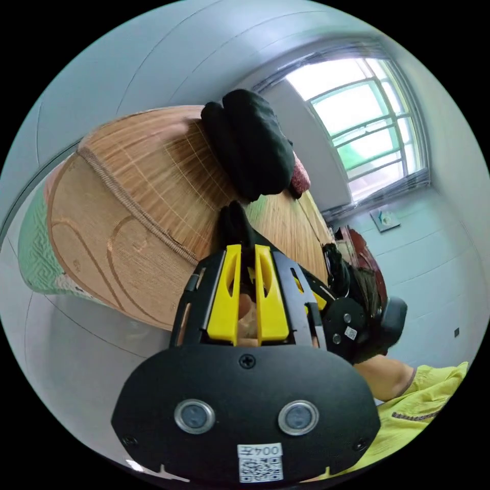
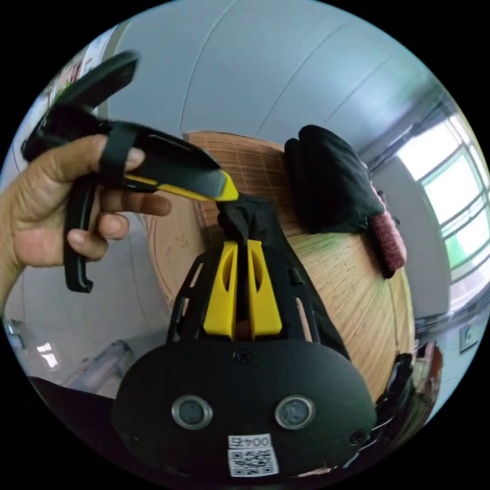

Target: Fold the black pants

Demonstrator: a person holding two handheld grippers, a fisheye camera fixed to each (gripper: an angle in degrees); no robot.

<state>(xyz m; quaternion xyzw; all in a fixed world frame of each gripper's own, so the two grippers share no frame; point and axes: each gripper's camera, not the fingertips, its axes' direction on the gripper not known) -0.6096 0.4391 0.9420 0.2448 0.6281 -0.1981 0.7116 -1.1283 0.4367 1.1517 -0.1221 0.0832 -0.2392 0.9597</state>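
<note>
Your left gripper and right gripper both have their yellow fingers clamped on the black cloth pants, bunched up over the woven bamboo bed mat. Bare mat lies all around. A folded black pile sits near the far edge.

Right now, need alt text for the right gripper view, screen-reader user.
The right gripper, yellow jaws closed, pinches a bunch of black pants above a woven bamboo mat. A hand brings the left gripper to the same bunch from the left. A pile of black clothes sits further along the mat, a window at right.
</note>
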